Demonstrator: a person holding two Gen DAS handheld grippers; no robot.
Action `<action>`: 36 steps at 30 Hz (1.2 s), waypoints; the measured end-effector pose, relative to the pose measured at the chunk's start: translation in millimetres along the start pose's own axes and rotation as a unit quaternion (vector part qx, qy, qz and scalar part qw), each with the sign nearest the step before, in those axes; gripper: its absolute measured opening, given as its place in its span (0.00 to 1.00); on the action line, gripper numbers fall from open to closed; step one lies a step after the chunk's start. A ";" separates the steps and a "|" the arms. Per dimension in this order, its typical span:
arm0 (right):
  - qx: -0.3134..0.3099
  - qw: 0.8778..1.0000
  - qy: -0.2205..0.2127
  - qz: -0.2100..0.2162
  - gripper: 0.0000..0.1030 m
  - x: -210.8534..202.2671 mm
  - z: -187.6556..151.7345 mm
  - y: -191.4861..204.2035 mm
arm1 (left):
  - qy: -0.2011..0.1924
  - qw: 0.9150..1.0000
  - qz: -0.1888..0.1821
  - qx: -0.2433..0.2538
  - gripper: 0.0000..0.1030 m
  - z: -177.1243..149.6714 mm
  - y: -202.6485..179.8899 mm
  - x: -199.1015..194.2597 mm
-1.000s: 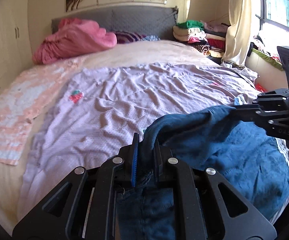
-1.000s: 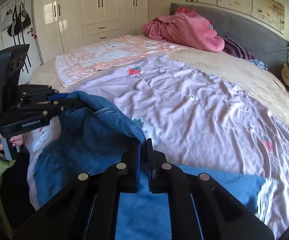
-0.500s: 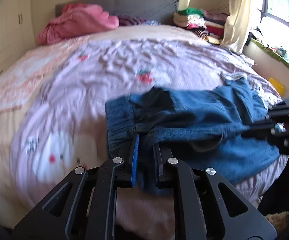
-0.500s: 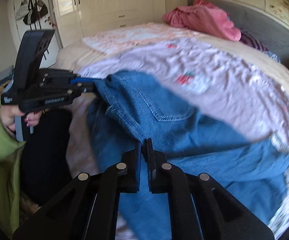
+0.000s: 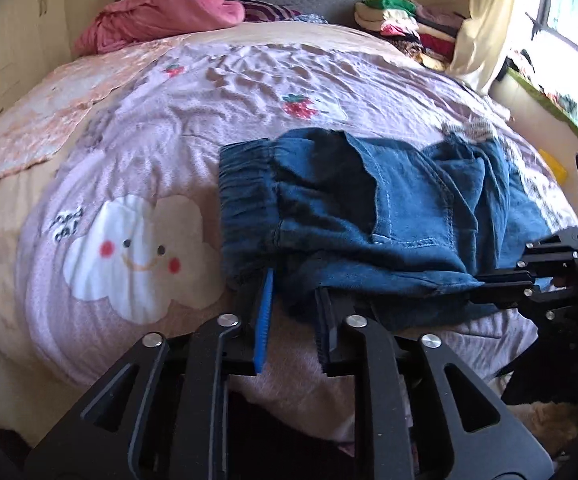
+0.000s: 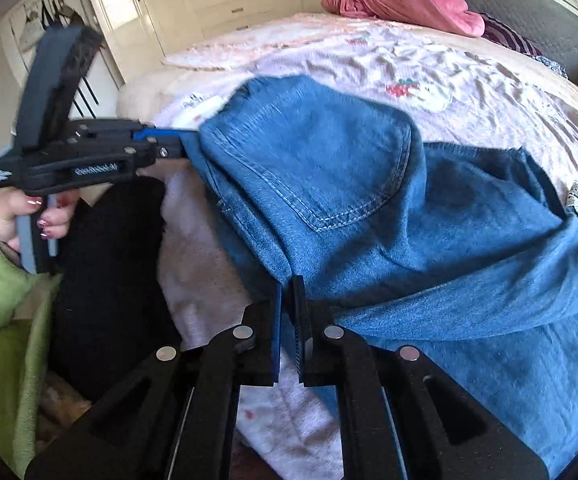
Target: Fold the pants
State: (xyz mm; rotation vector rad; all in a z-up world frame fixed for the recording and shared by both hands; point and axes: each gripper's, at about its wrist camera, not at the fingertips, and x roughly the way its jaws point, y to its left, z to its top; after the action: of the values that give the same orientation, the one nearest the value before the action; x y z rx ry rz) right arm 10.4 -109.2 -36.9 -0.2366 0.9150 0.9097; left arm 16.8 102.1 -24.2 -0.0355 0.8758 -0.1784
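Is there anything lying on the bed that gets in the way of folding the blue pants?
Nothing visible does. The blue pants lie on the purple blanket, and the blanket around them is bare. The pink heap sits far off by the headboard. Both the left tongs and right tongs already touch the denim.

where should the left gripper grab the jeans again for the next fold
Take the gathered elastic waistband at the left end of the jeans, coming in from the near bed edge. It is a thick, raised ridge and lies right ahead of the open left gripper, so the jaws can close around it.
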 end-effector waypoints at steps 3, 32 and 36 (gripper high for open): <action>-0.004 1.000 0.008 -0.001 0.05 5.4 -3.1 2.5 | 0.007 1.000 0.000 -0.007 0.16 -1.2 1.6 -0.2; 0.095 0.993 0.010 -0.066 0.40 -2.9 -4.3 -64.7 | 0.050 0.998 -0.032 0.027 0.36 14.4 -48.9 53.8; 0.106 0.993 -0.001 -0.056 0.42 -2.0 -9.1 -66.6 | 0.047 0.998 -0.034 0.013 0.37 16.8 -46.6 53.9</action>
State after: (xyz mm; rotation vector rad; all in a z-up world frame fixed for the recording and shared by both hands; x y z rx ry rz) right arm 55.4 -156.4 -53.3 -0.1031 0.9784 0.7024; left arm 56.9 46.4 -49.6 -0.0336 0.9658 -0.2575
